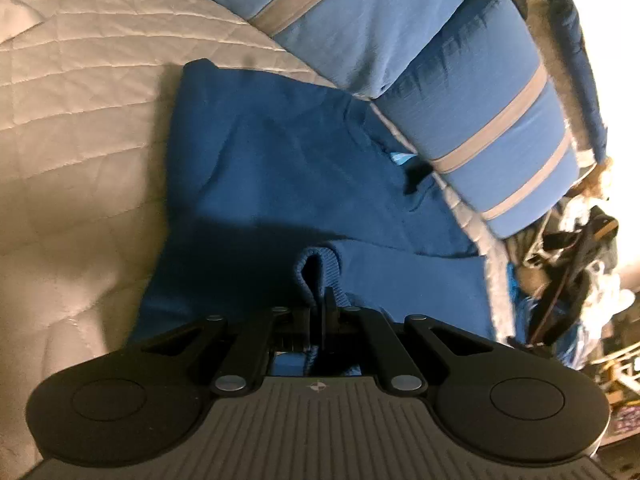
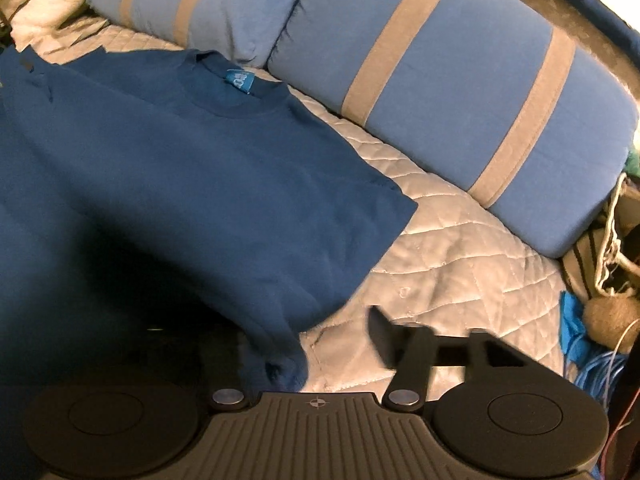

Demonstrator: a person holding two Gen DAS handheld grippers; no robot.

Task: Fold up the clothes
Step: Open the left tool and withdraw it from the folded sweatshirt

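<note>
A dark blue sweatshirt (image 1: 288, 160) lies on a quilted white bedspread (image 1: 80, 120). My left gripper (image 1: 320, 300) is shut on the sweatshirt's ribbed cuff (image 1: 320, 268), which stands up in a fold between the fingers. In the right wrist view the sweatshirt (image 2: 192, 168) lies spread with its collar and light blue label (image 2: 239, 79) toward the pillows. My right gripper (image 2: 316, 340) is open. Its right finger (image 2: 382, 332) shows over the bedspread (image 2: 460, 248). Its left finger is hidden under a corner of the sweatshirt that drapes over it.
Two blue pillows with grey stripes (image 2: 440, 92) lie along the head of the bed, also in the left wrist view (image 1: 460, 100). Cluttered cords, fabric and a woolly ball (image 2: 608, 316) sit off the right edge of the bed.
</note>
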